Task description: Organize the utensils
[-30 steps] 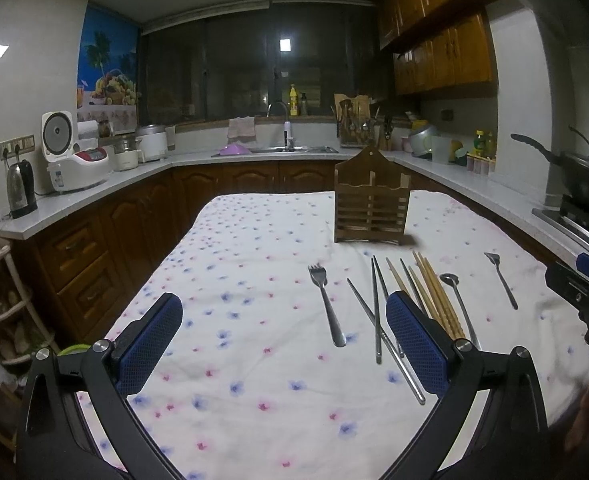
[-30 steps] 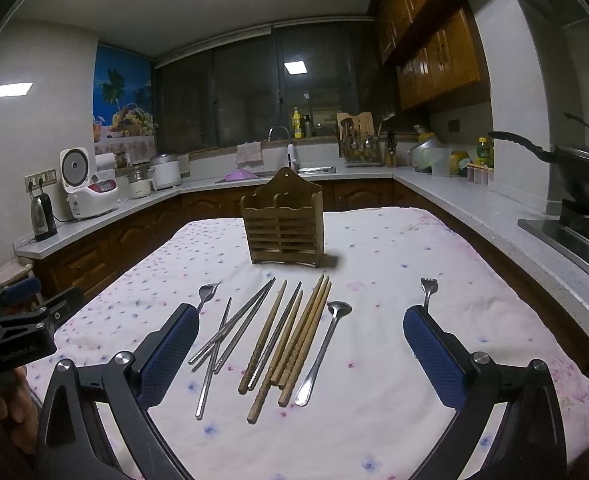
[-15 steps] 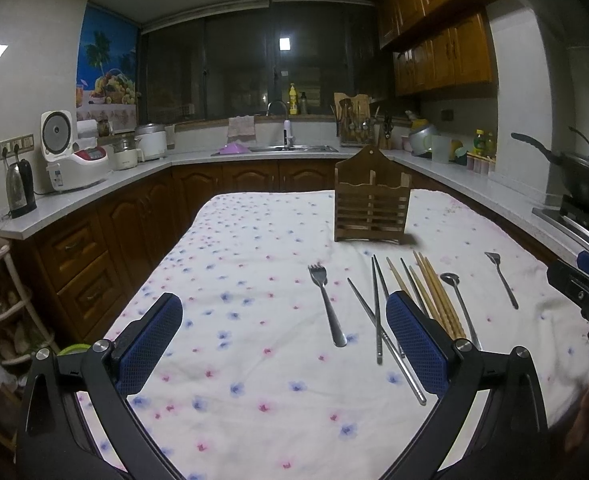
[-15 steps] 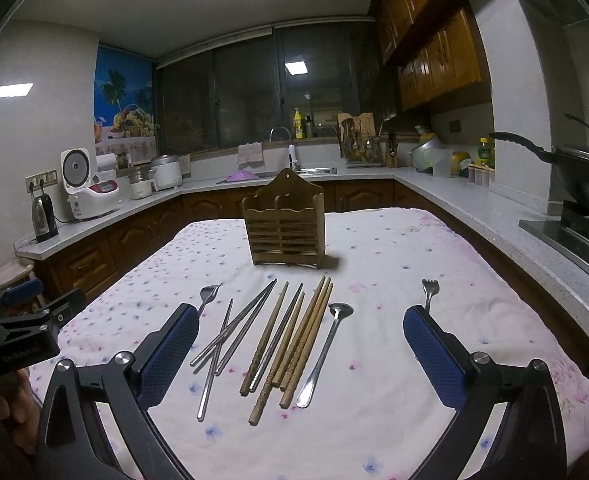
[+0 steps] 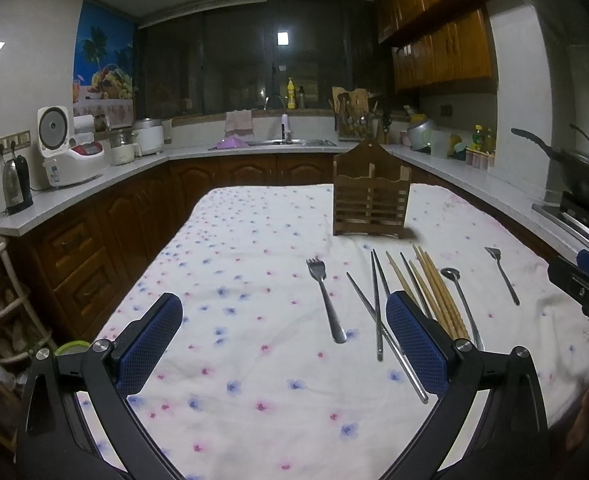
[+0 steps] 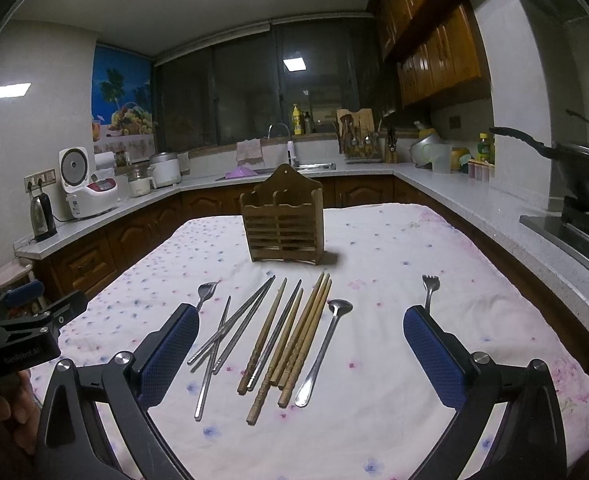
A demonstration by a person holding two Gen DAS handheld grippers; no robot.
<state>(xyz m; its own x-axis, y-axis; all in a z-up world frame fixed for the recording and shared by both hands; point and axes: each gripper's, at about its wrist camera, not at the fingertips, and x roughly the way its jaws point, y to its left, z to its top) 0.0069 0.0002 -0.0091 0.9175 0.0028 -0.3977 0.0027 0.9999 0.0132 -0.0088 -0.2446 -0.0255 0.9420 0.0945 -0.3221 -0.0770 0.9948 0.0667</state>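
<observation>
A wooden utensil holder point(image 6: 282, 222) stands upright mid-table, also in the left wrist view point(image 5: 370, 200). In front of it lie wooden chopsticks point(image 6: 294, 344), metal chopsticks point(image 6: 234, 328), a spoon point(image 6: 322, 352) and two forks point(image 6: 429, 290) point(image 6: 206, 292). In the left wrist view I see a fork point(image 5: 326, 300), metal chopsticks point(image 5: 378, 312), wooden chopsticks point(image 5: 434, 292), the spoon point(image 5: 458, 296) and the far fork point(image 5: 502, 276). My left gripper point(image 5: 282, 344) is open and empty, left of the utensils. My right gripper point(image 6: 300, 356) is open and empty above the near ends of the chopsticks.
The table wears a white floral cloth point(image 5: 234, 264). Kitchen counters run around it, with a rice cooker point(image 5: 66, 152) and kettle point(image 5: 16, 186) at left, a sink point(image 5: 286, 142) at the back and a wok point(image 6: 574, 164) on the stove at right.
</observation>
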